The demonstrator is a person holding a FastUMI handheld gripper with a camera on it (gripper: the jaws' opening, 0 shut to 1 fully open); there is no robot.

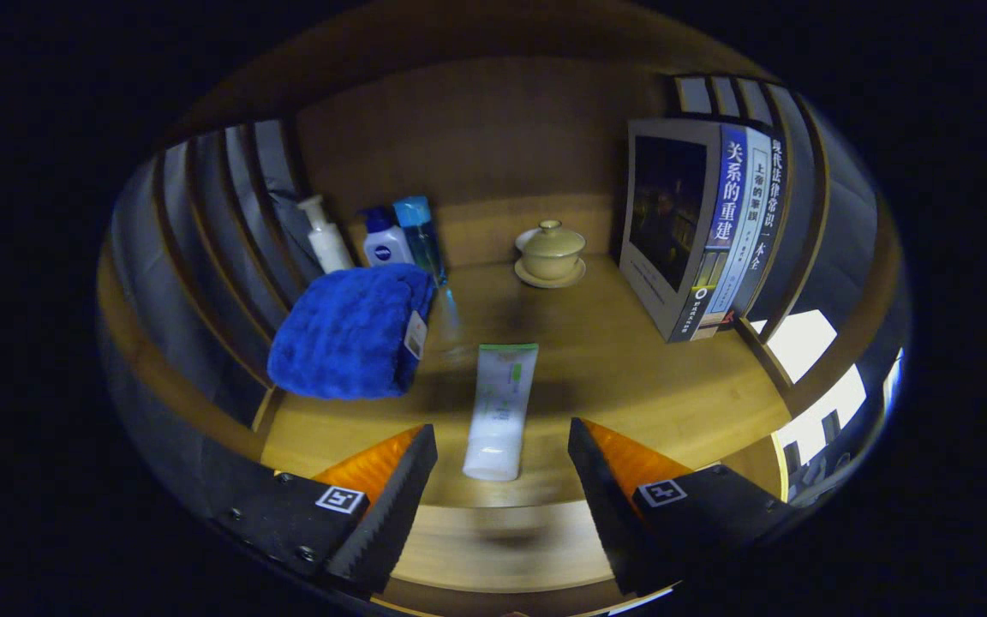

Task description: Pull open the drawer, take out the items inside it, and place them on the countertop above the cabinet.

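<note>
Gripper (502, 480) fingers stand wide apart, gripping nothing; white tube (500, 410) lies on the wooden surface (631, 377) between them, untouched.

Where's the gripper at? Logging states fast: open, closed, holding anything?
Gripper: open, holding nothing; the white tube lies on the wooden countertop between its fingers, touched by neither.

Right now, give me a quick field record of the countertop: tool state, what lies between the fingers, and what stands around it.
tool: open, fingers spread, touching nothing
tube: lying on the countertop, cap end between the fingers
towel: blue, folded, beyond the left finger
bottles: three, upright behind the towel
lidded cup: on a saucer, at the back
books: upright, beyond the right finger
</note>
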